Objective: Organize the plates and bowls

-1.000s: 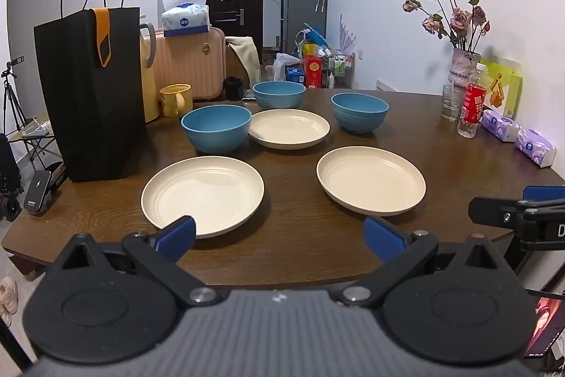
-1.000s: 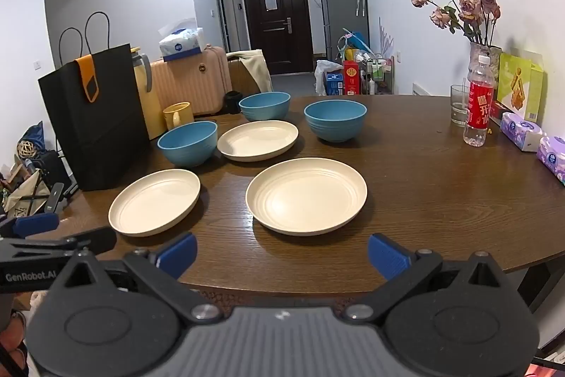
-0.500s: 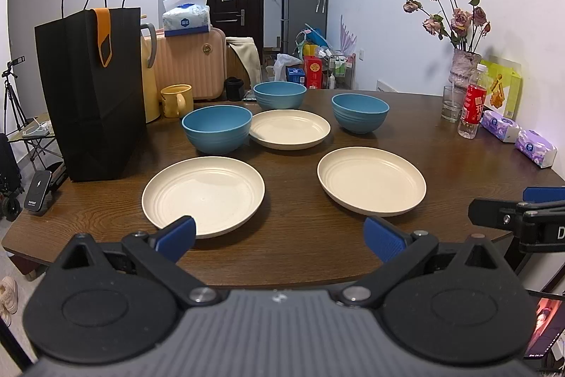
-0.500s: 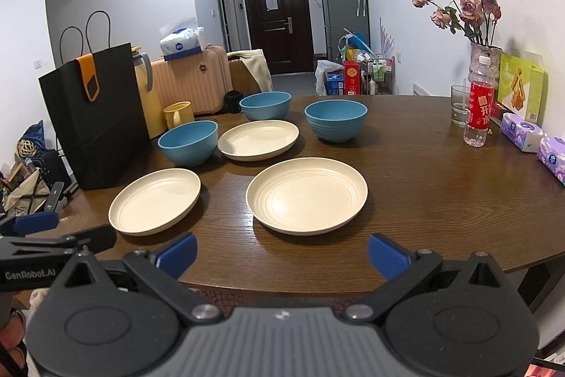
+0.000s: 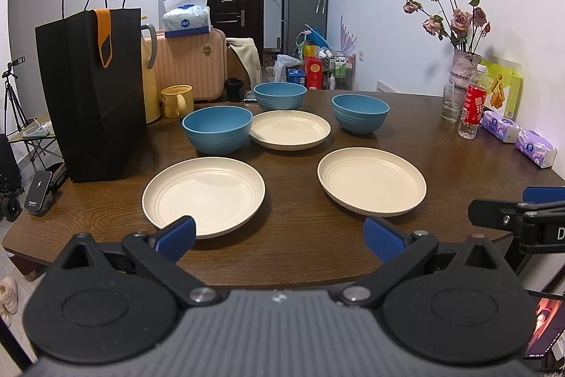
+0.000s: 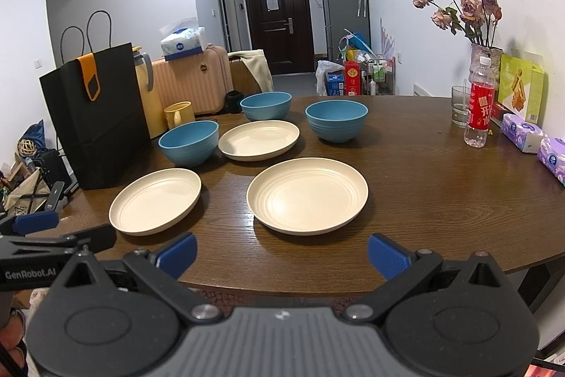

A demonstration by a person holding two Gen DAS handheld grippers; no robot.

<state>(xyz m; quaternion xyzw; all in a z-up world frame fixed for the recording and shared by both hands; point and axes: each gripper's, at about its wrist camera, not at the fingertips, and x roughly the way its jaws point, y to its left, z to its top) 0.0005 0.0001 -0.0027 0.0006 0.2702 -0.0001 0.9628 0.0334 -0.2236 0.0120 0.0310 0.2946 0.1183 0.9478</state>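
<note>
Both claws gape empty — left claw (image 5: 279, 232), right claw (image 6: 281, 251) — before 3 plates (image 5: 203, 195).

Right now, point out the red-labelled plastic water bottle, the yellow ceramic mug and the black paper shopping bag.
Red-labelled plastic water bottle (image 6: 479, 106): right wrist view, on its red label.
Yellow ceramic mug (image 5: 176, 101): left wrist view, on its front wall.
Black paper shopping bag (image 5: 95, 101): left wrist view, on its front face.

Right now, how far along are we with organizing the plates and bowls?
Nothing looks done yet. The three cream plates, near left, near right and far middle, lie apart on the wooden table, unstacked. The three blue bowls also stand singly. Nothing is in hand: the left gripper and right gripper are open and empty. All stacking remains.
</note>
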